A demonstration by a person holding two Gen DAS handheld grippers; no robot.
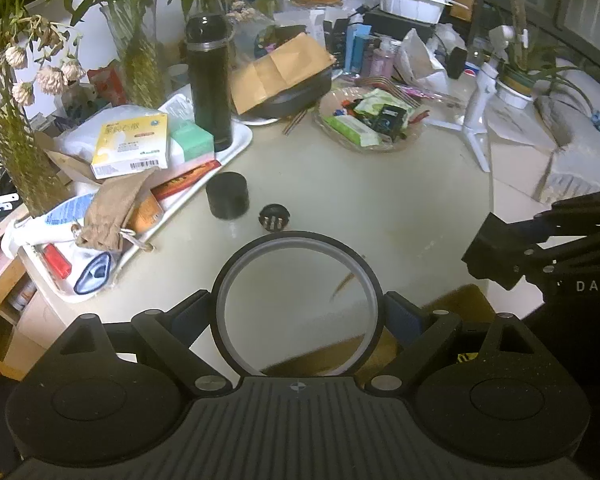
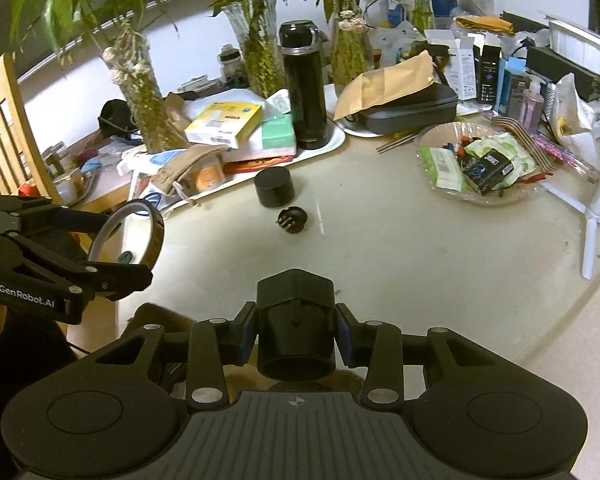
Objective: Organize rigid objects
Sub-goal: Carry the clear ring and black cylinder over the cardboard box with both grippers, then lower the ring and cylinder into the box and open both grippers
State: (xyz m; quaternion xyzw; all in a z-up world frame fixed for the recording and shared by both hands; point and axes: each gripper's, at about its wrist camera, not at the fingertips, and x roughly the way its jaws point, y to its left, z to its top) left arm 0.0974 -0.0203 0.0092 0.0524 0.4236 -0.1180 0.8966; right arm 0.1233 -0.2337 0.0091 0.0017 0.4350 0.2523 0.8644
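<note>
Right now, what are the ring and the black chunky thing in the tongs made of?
The ring looks like a roll of thin see-through tape on a dark core: the table shows through its middle, and the band glints amber. The black part looks like matte plastic, dull with sharp moulded edges. Neither is certain.

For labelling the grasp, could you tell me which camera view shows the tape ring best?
The left wrist view: the tape ring fills the centre, face-on, held in the left gripper. The right wrist view shows it small and oblique at the left edge.

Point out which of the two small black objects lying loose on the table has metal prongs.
The smaller round black piece, nearer the camera; the plain black cylinder beside the tray shows none.
</note>
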